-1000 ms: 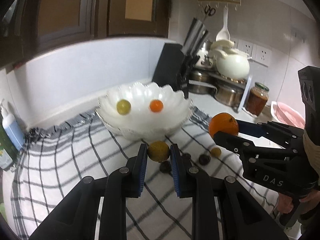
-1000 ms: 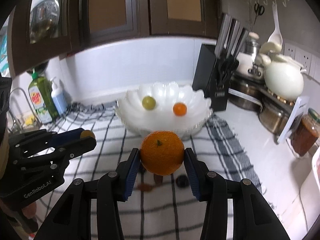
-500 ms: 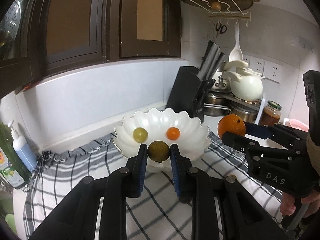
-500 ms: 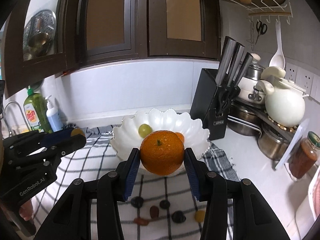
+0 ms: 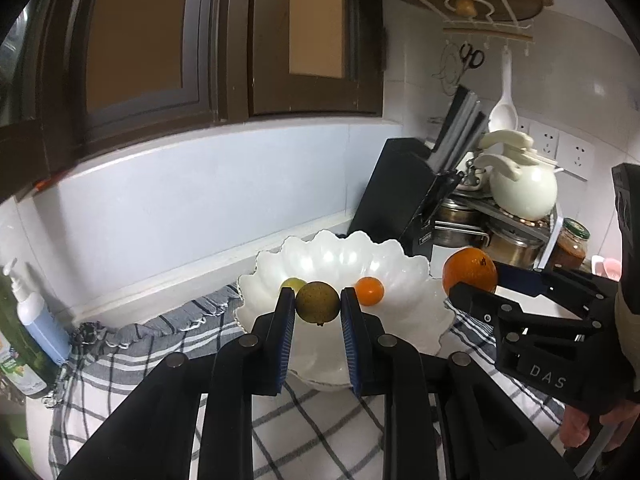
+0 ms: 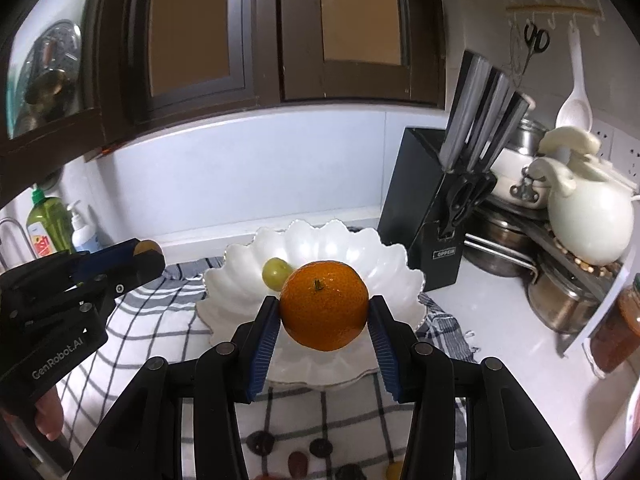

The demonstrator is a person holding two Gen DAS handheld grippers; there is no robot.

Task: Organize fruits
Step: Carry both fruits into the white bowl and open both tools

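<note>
- Step in hand, as I judge it: carrying two fruits to the white bowl (image 5: 400,268); both are held above it, neither dropped in yet
- The left gripper (image 5: 317,312) has its fingers clenched on a small brown-green fruit (image 5: 317,303), which sits right at the fingertips, over the bowl's near left part
- The right gripper (image 6: 323,316) grasps the orange (image 6: 324,305) between its blue fingers, stem facing the camera, hanging over the bowl's middle
- Already in the bowl: a green grape (image 6: 277,273) at about 10 o'clock from the orange, and a small orange fruit (image 5: 370,291) at 3 o'clock from the left gripper's load
- Next move likely calls for lowering each fruit close to the bowl floor and loosening the fingers gently, one side at a time, so nothing rolls out
- Several small dark fruits (image 6: 321,447) lie on the checked cloth (image 6: 132,320) on the counter at 6 o'clock from the bowl; possibly dates, too blurred to tell
</note>
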